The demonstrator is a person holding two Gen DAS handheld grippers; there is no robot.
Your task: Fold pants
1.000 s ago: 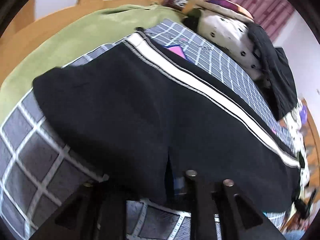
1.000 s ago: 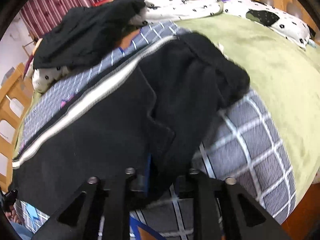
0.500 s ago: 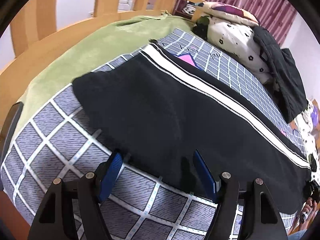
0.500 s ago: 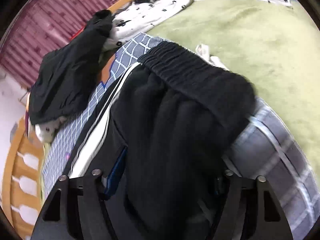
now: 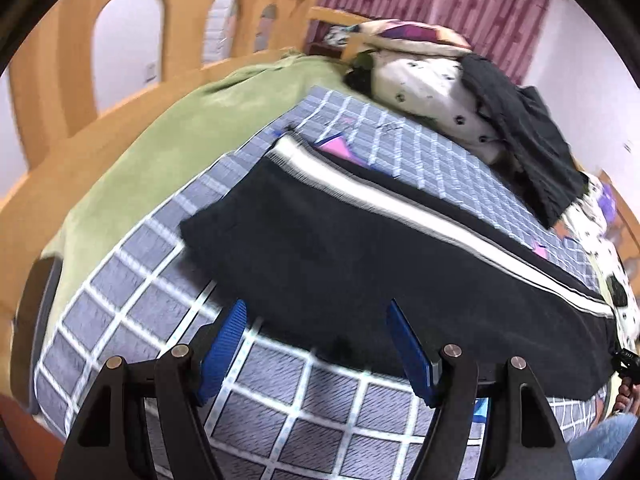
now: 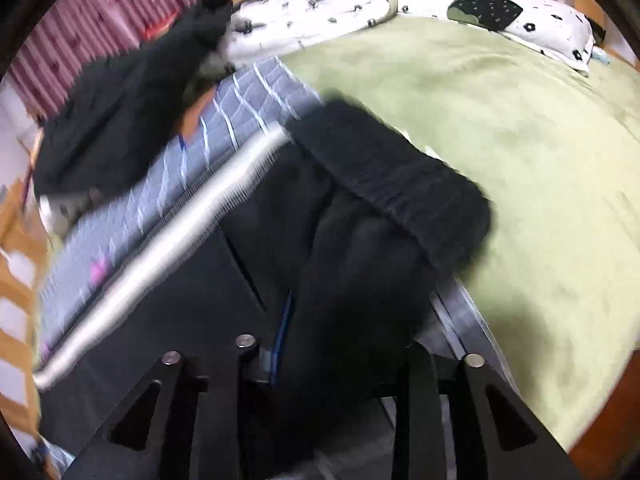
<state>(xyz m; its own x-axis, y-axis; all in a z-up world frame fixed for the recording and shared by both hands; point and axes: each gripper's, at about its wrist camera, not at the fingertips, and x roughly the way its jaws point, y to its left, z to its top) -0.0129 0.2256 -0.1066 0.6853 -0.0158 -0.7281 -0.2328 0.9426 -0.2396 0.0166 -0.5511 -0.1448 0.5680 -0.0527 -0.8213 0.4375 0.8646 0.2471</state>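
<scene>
My left gripper [image 5: 316,344] hangs over the near edge of the pants [image 5: 360,248], its jaws apart after opening a moment ago; the blue pads [image 5: 228,340] stand clear on either side of the hem and press on nothing, with only the checked sheet [image 5: 132,304] and a strip of black cloth showing between them. The pants lie flat and lengthwise across that grey checked sheet, a white stripe [image 5: 400,200] running along their far side. My right gripper [image 6: 340,344] has a thick bunch of the same black cloth between its jaws, which have just been closing; one blue pad [image 6: 282,332] lies against the left side of the bunch, the other is hidden by the cloth, and the fabric fills the gap, so I take it as gripped. From that view the elastic waistband [image 6: 400,188] is lifted and folded over toward me, above the green blanket [image 6: 520,140]. Beyond the sheet lie a white bundle with black dots [image 5: 436,96], a second dark garment [image 5: 532,144] draped on it, and a dotted pillow [image 6: 500,16]. A wooden bed frame [image 5: 60,80] and a pink curtain [image 5: 420,0] stand behind. I can read no brand, label or writing anywhere; the right view is blurred.
</scene>
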